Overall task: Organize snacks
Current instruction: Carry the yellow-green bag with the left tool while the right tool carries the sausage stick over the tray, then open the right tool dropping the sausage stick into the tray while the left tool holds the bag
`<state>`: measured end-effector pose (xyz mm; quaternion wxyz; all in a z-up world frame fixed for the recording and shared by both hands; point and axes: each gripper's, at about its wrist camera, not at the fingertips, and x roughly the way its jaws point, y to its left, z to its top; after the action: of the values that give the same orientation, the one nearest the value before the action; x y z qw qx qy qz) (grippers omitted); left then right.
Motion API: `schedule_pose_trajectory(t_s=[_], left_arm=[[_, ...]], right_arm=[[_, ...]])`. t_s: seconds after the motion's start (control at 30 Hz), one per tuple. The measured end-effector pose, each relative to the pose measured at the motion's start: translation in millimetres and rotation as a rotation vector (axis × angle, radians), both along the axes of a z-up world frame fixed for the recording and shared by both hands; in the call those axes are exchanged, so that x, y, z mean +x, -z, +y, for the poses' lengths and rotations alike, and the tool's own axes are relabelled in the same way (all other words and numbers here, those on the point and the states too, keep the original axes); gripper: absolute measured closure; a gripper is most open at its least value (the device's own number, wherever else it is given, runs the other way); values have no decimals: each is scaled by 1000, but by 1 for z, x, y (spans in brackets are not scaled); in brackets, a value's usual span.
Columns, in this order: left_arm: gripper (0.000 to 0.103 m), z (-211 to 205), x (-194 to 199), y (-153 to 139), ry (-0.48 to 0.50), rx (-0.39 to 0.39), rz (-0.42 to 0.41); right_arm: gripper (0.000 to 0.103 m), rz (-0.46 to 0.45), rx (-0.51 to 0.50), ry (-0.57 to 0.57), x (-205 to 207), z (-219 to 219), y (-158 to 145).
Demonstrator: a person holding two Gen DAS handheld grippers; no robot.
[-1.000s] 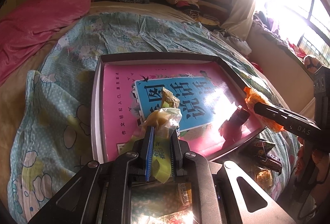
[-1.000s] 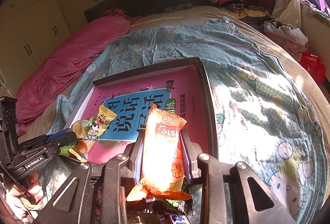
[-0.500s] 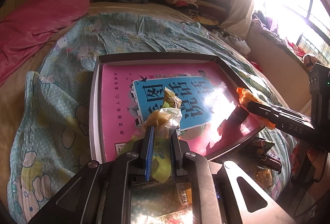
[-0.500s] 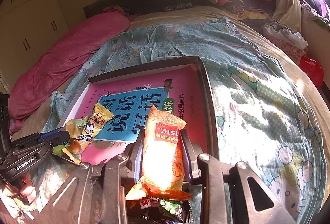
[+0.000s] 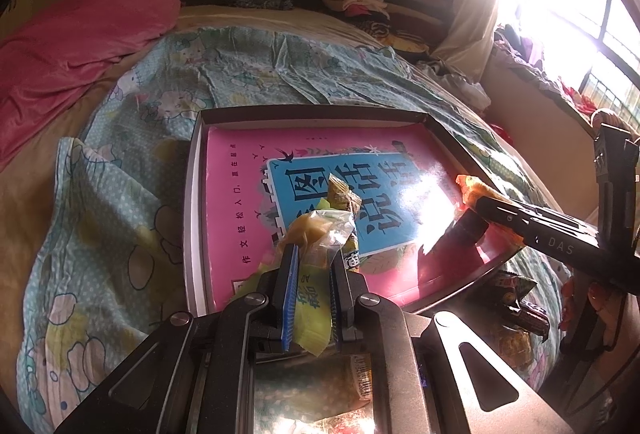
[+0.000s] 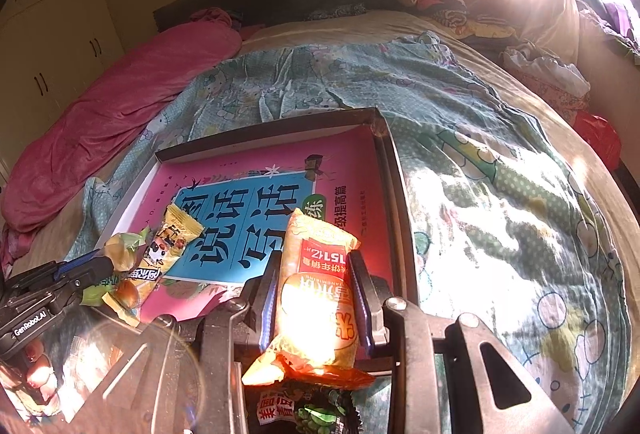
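**Both grippers loaded, tray not yet stocked**

Change since earlier frames: both grippers have edged forward over the tray's near edge; the right one's tip sits a little further in above the pink book. Nothing has been released.

Left wrist view
- Left gripper [image 5: 314, 254]: fingers drawn in and clamped on a green-yellow snack packet [image 5: 310, 294]. A second small yellow packet [image 5: 342, 198] sticks up just beyond it; whether the fingers also pinch it, I cannot tell.
- Tray [image 5: 192, 202]: dark-rimmed, lying on the bed quilt [image 5: 120, 194], lined by the pink book [image 5: 240, 202]. No loose snack is seen lying in it.
- Right gripper [image 5: 480, 200]: above the tray's right near corner, an orange wrapper end at its tip.
- Loose snacks [image 5: 516, 298]: on the quilt, just outside the tray's near right corner.

Right wrist view
- Right gripper [image 6: 316, 266]: fingers clamped on both sides of an orange snack bag [image 6: 316, 286], held above the tray's near edge.
- Left gripper [image 6: 92, 266]: at the tray's left near corner, packets bunched at its tip.
- More packets [image 6: 304, 410]: below the right gripper, outside the tray.

Progress, by judgement: early. Two loads are carried to the tray but not set down; several snacks remain outside it.
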<state>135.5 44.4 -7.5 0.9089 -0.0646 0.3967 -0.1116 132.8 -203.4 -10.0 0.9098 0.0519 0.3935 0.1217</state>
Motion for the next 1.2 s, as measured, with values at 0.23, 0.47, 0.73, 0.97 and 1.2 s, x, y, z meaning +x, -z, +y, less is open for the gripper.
schedule_pose_trajectory(t_s=[0.23, 0.47, 0.73, 0.97, 1.2], left_arm=[[89, 4, 2, 1, -13, -1, 3], [89, -2, 1, 3, 10, 9, 5], [88, -6, 0, 4, 27, 14, 6], [87, -5, -1, 4, 24, 11, 10], [87, -4, -1, 4, 20, 10, 9]], right_arm=[[71, -3, -20, 12, -1, -3, 1], [68, 11, 18, 20, -2, -8, 3], [58, 11, 37, 28, -8, -13, 2], [54, -4, 23, 26, -20, -12, -6], [54, -41, 5, -7, -41, -8, -18]])
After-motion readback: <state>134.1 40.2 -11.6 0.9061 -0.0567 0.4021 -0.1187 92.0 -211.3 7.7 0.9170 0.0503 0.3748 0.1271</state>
